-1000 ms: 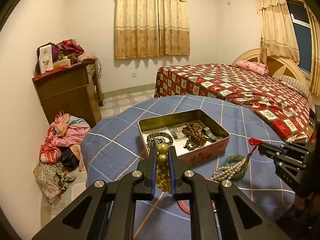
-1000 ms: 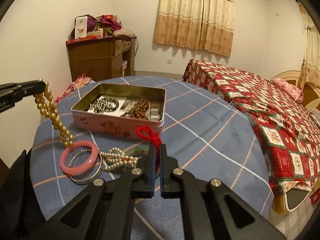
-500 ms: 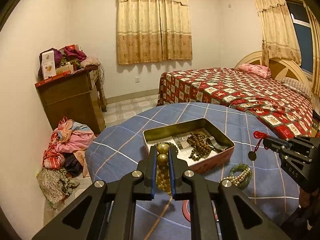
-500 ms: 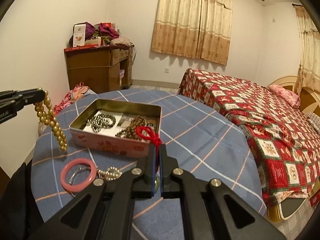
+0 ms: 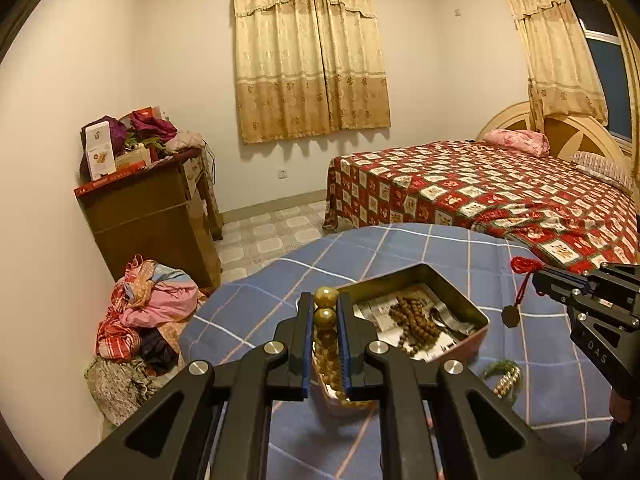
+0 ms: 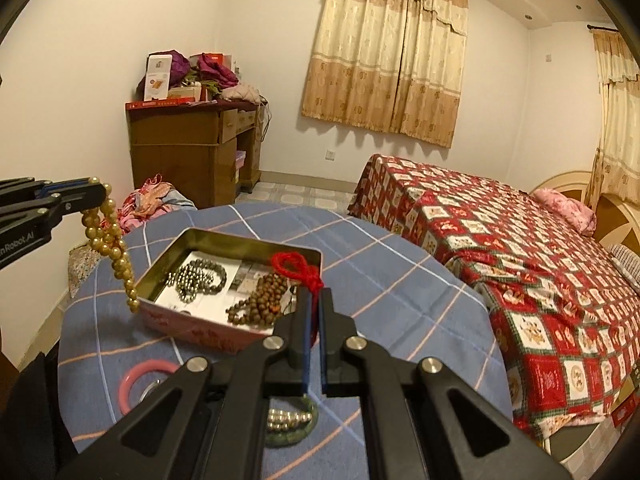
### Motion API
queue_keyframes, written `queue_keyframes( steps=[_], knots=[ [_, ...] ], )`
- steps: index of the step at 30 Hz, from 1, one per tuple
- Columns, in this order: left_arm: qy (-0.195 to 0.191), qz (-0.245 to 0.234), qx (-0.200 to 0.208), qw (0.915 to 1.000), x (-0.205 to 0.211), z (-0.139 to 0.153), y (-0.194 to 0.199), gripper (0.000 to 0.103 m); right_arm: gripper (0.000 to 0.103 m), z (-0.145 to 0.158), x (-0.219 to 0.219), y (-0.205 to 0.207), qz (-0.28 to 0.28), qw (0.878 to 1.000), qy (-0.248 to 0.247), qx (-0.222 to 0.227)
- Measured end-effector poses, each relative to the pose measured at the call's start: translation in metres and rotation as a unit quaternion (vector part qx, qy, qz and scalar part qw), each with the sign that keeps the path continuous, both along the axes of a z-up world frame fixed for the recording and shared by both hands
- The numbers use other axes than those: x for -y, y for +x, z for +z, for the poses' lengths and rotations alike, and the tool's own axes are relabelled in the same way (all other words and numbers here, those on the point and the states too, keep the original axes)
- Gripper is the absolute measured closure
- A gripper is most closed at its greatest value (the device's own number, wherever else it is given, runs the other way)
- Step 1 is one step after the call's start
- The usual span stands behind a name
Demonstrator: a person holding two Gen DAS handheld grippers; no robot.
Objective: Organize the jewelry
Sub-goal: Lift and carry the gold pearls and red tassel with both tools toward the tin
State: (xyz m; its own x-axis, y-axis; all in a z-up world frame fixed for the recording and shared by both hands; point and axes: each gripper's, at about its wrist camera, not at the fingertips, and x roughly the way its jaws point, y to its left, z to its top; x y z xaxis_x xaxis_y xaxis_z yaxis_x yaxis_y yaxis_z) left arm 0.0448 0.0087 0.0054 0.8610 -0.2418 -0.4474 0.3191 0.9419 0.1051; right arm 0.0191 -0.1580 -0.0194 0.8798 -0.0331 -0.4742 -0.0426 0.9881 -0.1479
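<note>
Both tools have risen since the earlier frames, and their loads now hang clear of the cloth. Left tool (image 5: 325,308), clenched on a gold bead strand (image 6: 110,240): two beads show between the pads, the rest dangle with the lowest bead at the near left corner of the tin (image 6: 188,326). Right tool (image 6: 315,300), clamped fully together on a red knotted cord (image 6: 298,266); from the left wrist view a small dark pendant (image 5: 509,315) hangs from that cord above the table's right side.

Writing: "DAS" on the right tool's body in the left wrist view; "Robot.AI", its start cut off, on the left tool in the right wrist view. Print on the tin's side and on the paper lining it is too small to read.

Count on the table (image 6: 400,280), blue plaid cloth: one open pink tin near the centre, holding one dark metallic bead strand (image 6: 198,280) on the left and one brown wooden bead strand (image 6: 260,304) on the right, apart. Toward the near edge: one pink bangle (image 6: 138,378), with a thin metal ring just beside it, one green bangle (image 6: 294,434) and one pearl strand (image 6: 286,416) lying on it.
</note>
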Motion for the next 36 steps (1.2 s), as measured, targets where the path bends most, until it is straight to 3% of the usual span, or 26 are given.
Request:
queue_keyframes(
  steps=[12, 36],
  knots=[
    [0.003, 0.014, 0.017, 0.9997, 0.007, 0.015, 0.025, 0.093, 0.099, 0.017, -0.007, 0.022, -0.001, 1.000, -0.010, 0.018],
    [0.014, 0.032, 0.004, 0.9994, 0.023, -0.009, 0.065, 0.093, 0.099, 0.022, -0.019, 0.060, -0.008, 0.999, -0.021, 0.024]
  ],
)
